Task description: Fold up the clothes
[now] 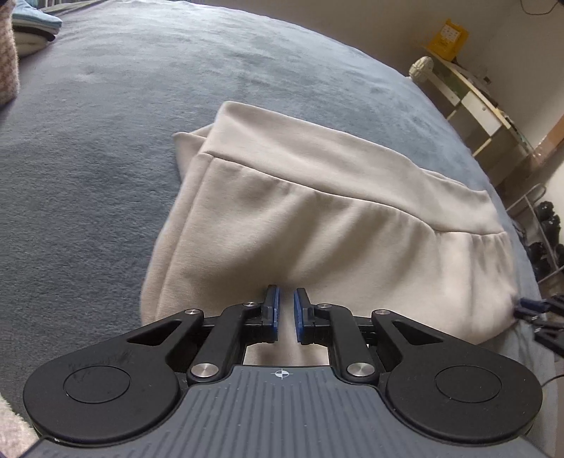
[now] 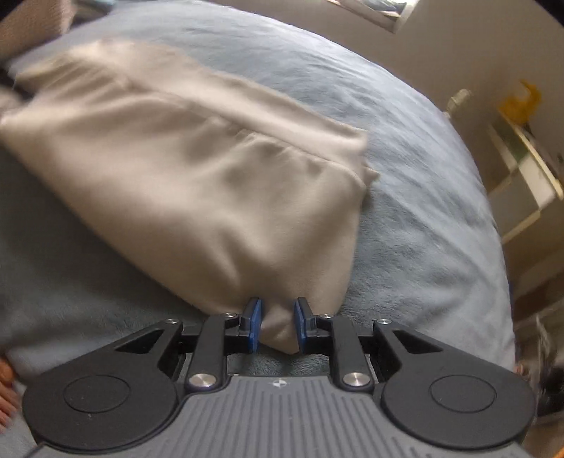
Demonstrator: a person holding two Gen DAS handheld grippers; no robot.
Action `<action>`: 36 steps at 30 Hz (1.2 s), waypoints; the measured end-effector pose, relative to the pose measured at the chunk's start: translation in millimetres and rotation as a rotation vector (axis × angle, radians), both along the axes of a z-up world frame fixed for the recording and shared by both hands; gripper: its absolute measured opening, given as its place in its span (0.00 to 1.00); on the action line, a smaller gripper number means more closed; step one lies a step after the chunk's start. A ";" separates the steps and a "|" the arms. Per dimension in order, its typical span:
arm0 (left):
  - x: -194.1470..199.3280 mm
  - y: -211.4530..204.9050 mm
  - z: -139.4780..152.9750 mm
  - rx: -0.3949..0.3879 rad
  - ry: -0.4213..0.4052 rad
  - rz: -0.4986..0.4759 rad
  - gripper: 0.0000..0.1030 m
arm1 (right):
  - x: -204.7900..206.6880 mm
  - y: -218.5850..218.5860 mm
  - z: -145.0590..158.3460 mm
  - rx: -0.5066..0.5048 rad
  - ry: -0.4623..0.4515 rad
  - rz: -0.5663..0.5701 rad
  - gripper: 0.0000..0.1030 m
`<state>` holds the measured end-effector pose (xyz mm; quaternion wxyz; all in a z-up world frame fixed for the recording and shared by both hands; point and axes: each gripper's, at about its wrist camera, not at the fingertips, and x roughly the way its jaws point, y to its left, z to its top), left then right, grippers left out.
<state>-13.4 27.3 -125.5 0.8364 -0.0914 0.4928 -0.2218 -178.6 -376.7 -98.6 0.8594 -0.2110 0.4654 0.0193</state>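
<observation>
A beige garment (image 1: 317, 218) with a wide waistband lies folded on the grey-blue blanket (image 1: 105, 158). My left gripper (image 1: 286, 306) sits at its near edge, blue pads almost together with the cloth running between them, and creases draw in toward the tips. At the garment's right corner the tip of my right gripper (image 1: 532, 310) shows. In the right wrist view, which is blurred, the garment (image 2: 197, 176) stretches away to the upper left. My right gripper (image 2: 277, 317) is shut on a bunched corner that hangs down between its pads.
Folded clothes (image 1: 33, 28) are stacked at the bed's far left corner. Past the bed's right edge stand a pale shelf unit (image 1: 476, 102), a yellow bag (image 1: 447, 37) and a rack with dark shoes (image 1: 544, 229). A hand (image 2: 5, 387) shows at the left edge.
</observation>
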 end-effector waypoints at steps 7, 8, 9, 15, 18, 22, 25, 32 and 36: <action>-1.1 -4.6 0.6 0.013 -0.016 0.000 0.12 | -7.4 76.8 47.2 0.208 -0.138 0.215 0.19; -1.2 -4.8 0.6 0.014 -0.018 0.001 0.12 | -4.1 90.4 46.9 0.248 -0.152 0.256 0.19; -1.3 -4.7 0.6 0.014 -0.019 0.002 0.12 | 1.2 103.7 43.5 0.278 -0.158 0.294 0.19; -5.2 -5.4 4.6 0.017 -0.051 0.001 0.12 | 30.1 134.8 -27.2 0.276 -0.023 0.342 0.20; -7.6 -5.9 7.1 0.019 -0.071 -0.001 0.12 | 30.9 128.6 -4.2 0.307 -0.023 0.286 0.19; -10.7 -6.5 10.5 0.022 -0.097 -0.005 0.12 | 19.0 123.0 20.9 0.360 -0.116 0.242 0.19; -13.0 -7.0 13.0 0.024 -0.117 -0.007 0.14 | 26.6 116.9 -11.8 0.347 -0.080 0.157 0.21; -16.5 -26.8 22.5 0.148 -0.280 -0.029 0.21 | 29.0 100.7 -30.1 0.459 -0.094 0.026 0.21; 15.9 -2.2 -5.0 0.090 -0.148 0.115 0.22 | 27.0 105.6 -29.9 0.445 -0.100 0.036 0.21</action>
